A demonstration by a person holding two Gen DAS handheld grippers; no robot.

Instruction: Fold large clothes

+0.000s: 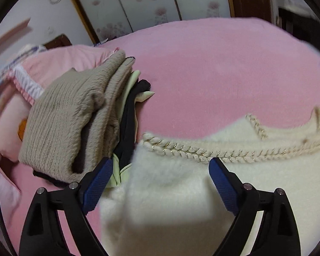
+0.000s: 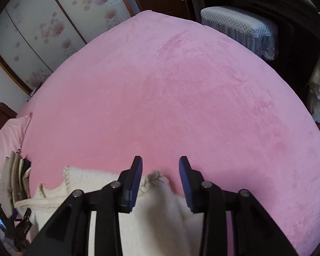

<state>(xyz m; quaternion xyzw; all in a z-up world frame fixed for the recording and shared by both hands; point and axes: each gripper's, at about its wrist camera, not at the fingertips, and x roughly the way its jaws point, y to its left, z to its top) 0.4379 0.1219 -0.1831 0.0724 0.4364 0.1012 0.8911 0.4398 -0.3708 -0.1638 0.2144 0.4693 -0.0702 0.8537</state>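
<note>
A fluffy cream sweater (image 1: 170,192) with braided trim lies on the pink bed (image 1: 213,68). My left gripper (image 1: 161,162) is open wide, with its jaws on either side of the sweater's left part, just above it. In the right wrist view the sweater (image 2: 157,217) lies under my right gripper (image 2: 161,162), which is open over its right edge near a knitted cuff (image 2: 156,177). The left gripper (image 2: 19,219) shows at the lower left of that view.
A stack of folded clothes, with a beige knit (image 1: 74,119) on top, lies left of the sweater; it also shows in the right wrist view (image 2: 15,177). Pink pillows (image 1: 15,111) lie further left. A covered stool (image 2: 241,29) and a dark cabinet (image 2: 288,10) stand beyond the bed.
</note>
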